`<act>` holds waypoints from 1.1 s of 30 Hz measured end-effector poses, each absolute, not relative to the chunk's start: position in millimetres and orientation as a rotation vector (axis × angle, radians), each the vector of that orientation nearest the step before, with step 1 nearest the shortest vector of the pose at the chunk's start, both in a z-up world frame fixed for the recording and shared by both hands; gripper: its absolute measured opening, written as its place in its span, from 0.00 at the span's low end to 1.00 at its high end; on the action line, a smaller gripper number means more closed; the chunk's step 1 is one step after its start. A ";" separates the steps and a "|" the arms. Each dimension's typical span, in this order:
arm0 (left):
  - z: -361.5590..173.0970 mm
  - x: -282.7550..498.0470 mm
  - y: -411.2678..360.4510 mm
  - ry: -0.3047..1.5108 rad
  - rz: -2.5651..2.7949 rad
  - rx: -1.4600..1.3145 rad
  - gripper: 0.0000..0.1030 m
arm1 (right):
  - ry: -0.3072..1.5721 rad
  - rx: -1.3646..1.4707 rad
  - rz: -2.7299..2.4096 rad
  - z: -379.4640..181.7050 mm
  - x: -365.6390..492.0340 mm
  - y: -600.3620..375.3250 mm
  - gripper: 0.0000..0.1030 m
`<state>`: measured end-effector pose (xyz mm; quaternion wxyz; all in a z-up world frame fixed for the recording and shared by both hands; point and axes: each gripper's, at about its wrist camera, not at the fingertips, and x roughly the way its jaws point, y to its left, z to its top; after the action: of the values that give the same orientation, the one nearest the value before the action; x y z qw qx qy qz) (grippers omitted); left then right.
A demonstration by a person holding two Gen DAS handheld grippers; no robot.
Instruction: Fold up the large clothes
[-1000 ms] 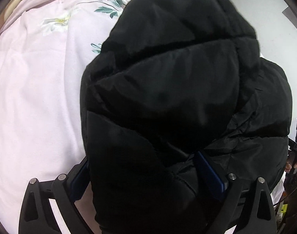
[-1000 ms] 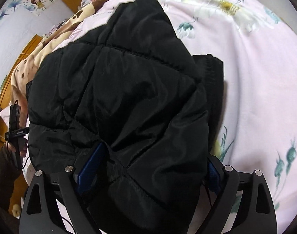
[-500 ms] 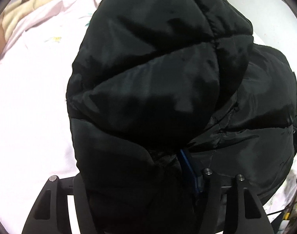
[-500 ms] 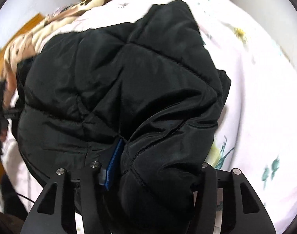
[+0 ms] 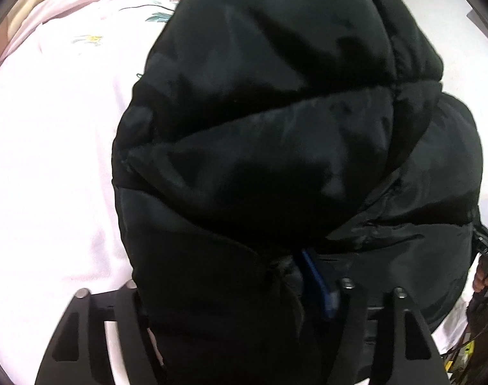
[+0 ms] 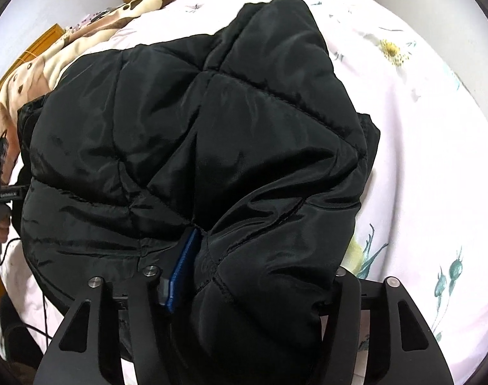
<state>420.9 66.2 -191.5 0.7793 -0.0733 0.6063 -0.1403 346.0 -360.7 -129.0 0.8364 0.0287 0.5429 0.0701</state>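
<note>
The bed (image 6: pixel 436 166), covered by a pink floral sheet (image 5: pixel 51 160), carries the black quilted jacket (image 6: pixel 196 147), which lies bunched on the sheet and blocks most of both views. A brown patterned blanket (image 6: pixel 48 64) lies beyond the jacket. The left hand-held gripper (image 5: pixel 237 298) is clenched on a thick jacket fold. The right hand-held gripper (image 6: pixel 253 276) likewise grasps a jacket fold between its blue pads (image 6: pixel 183 269).
</note>
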 end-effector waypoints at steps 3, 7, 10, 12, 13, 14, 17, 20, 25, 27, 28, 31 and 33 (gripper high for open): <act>-183.0 415.6 66.5 1.306 -0.290 -0.168 0.49 | 1.113 0.010 0.118 -124.8 340.8 -351.1 0.46; -169.5 402.2 62.4 1.268 -0.260 -0.162 0.38 | 1.056 -0.081 0.082 -113.2 331.2 -332.4 0.34; -162.2 395.3 64.3 1.265 -0.251 -0.177 0.34 | 1.030 -0.084 0.074 -106.9 327.5 -331.9 0.27; -154.4 388.6 69.4 1.240 -0.251 -0.175 0.32 | 1.006 -0.090 0.069 -100.8 323.6 -329.3 0.23; -151.2 385.7 70.2 1.233 -0.248 -0.170 0.30 | 0.997 -0.095 0.068 -98.7 322.7 -328.4 0.22; -145.9 381.2 70.4 1.220 -0.246 -0.168 0.29 | 0.983 -0.096 0.065 -95.6 318.4 -328.7 0.21; -132.1 365.5 69.7 1.182 -0.245 -0.191 0.26 | 0.945 -0.084 0.056 -87.6 310.9 -329.0 0.18; -117.2 353.4 76.0 1.150 -0.254 -0.229 0.25 | 0.904 -0.072 0.053 -77.2 304.2 -326.3 0.15; -95.5 347.5 80.3 1.096 -0.267 -0.232 0.24 | 0.829 -0.073 0.073 -55.8 298.0 -317.3 0.14; -105.4 348.1 74.2 1.124 -0.258 -0.220 0.25 | 0.833 -0.052 0.068 -56.1 298.4 -319.4 0.14; -118.9 360.6 77.2 1.139 -0.250 -0.210 0.28 | 0.855 -0.055 0.057 -60.3 300.0 -321.1 0.14; -150.3 368.6 72.6 1.239 -0.218 -0.162 0.50 | 0.920 -0.039 0.040 -75.8 304.7 -325.9 0.23; -167.1 368.8 71.3 1.280 -0.230 -0.150 0.61 | 0.980 -0.006 0.032 -89.0 312.9 -337.5 0.44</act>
<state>368.8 71.3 -167.1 0.7934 -0.0697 0.5952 -0.1069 312.9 -337.5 -89.0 0.8823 -0.0030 0.4705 0.0153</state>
